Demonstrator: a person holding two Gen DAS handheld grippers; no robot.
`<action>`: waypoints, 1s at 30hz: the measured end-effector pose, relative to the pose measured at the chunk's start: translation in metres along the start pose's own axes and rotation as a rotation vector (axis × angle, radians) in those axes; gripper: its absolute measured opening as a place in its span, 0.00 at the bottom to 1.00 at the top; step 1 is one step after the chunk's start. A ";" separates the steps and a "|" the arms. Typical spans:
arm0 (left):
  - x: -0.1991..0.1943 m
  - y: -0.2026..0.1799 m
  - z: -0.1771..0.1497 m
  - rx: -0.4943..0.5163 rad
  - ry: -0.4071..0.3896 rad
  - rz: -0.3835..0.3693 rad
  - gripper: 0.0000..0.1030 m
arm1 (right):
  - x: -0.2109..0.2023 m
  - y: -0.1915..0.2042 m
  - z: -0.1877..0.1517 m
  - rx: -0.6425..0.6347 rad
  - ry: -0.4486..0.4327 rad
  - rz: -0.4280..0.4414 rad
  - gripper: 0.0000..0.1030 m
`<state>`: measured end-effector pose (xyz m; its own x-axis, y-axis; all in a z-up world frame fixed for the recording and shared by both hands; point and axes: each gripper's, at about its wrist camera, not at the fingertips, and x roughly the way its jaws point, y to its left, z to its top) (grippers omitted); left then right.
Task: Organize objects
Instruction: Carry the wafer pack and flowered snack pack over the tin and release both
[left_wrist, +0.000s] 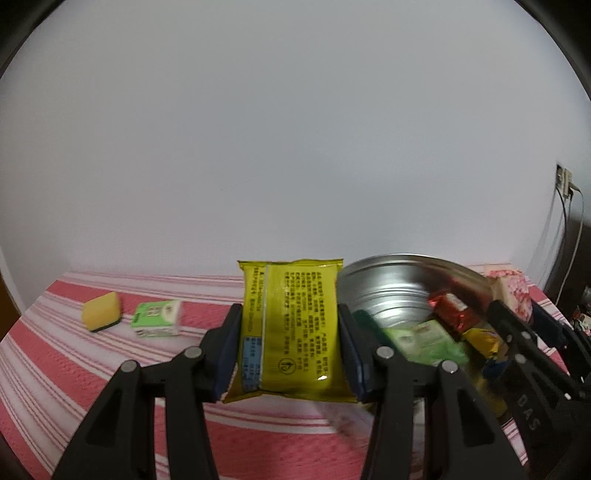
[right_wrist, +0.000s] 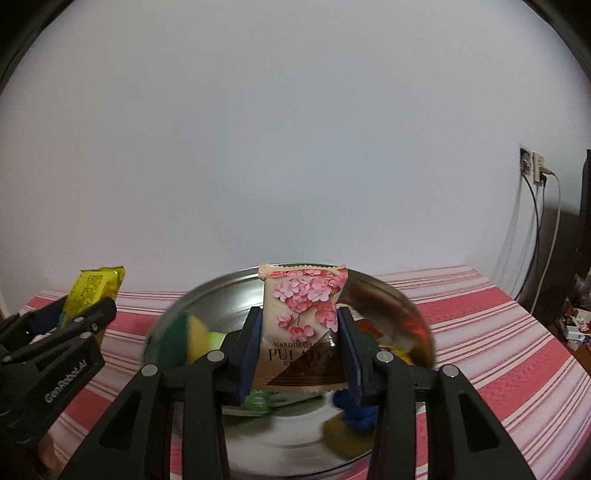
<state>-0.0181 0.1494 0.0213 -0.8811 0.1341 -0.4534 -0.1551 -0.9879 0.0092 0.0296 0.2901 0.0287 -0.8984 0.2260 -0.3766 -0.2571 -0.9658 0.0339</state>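
Observation:
My left gripper is shut on a yellow snack packet and holds it upright above the striped cloth, left of a metal bowl. My right gripper is shut on a beige marshmallow packet with pink flowers, held over the metal bowl. The bowl holds a red packet, a green packet, a yellow-green sponge and other wrapped items. The right gripper with its pink packet shows at the right of the left wrist view; the left gripper with the yellow packet shows at the left of the right wrist view.
A yellow sponge and a small green-and-white box lie on the red-and-white striped cloth at far left. A white wall stands behind. A wall socket with cables and dark furniture are at right.

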 end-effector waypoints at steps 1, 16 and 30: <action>0.001 -0.007 0.001 0.007 0.001 -0.008 0.47 | 0.003 -0.007 0.000 0.005 0.002 -0.005 0.42; 0.036 -0.064 -0.001 0.055 0.073 -0.086 0.47 | 0.036 -0.069 0.001 0.021 0.059 -0.049 0.42; 0.058 -0.077 -0.004 0.091 0.153 -0.103 0.50 | 0.053 -0.067 -0.002 0.010 0.124 -0.030 0.42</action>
<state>-0.0557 0.2333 -0.0092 -0.7814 0.2134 -0.5864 -0.2864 -0.9575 0.0332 0.0002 0.3666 0.0042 -0.8393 0.2370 -0.4893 -0.2877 -0.9573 0.0299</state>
